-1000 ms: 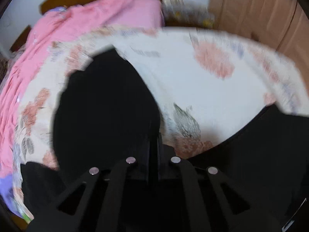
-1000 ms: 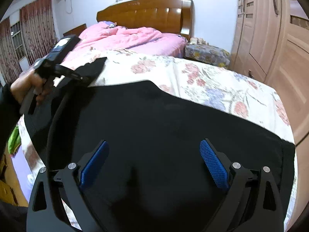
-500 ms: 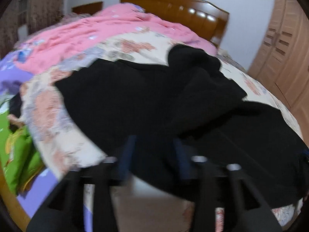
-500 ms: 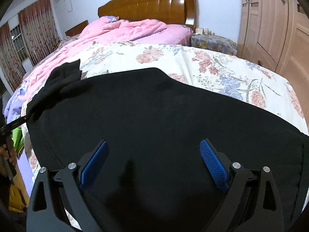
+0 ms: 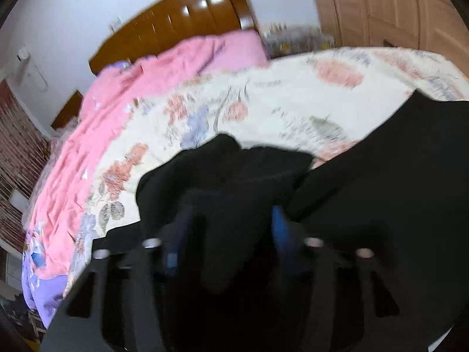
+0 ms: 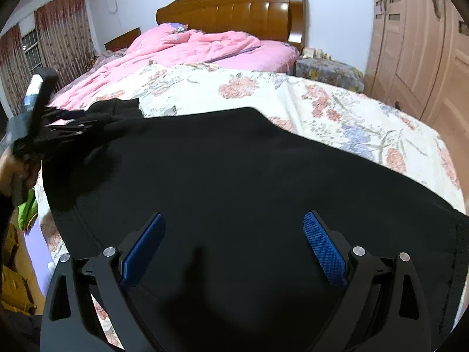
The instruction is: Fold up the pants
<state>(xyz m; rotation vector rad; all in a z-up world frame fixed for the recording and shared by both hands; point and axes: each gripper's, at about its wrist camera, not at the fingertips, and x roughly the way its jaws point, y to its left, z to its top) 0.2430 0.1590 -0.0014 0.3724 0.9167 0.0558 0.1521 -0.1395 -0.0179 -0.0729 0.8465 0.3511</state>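
Black pants lie spread across the floral bedsheet. My right gripper is open and empty, its blue pads hovering just above the flat cloth. My left gripper is open over a bunched end of the pants; the view is blurred and cloth lies between its fingers. In the right wrist view the left gripper sits at the far left, by the bunched cloth.
A pink quilt lies at the head of the bed below a wooden headboard. A wardrobe stands at the right with a patterned stool beside it. Green items lie off the bed's left edge.
My left gripper has let go of the pant end, opened, and swung back over the bunched cloth. My right gripper has stayed open above the pants.
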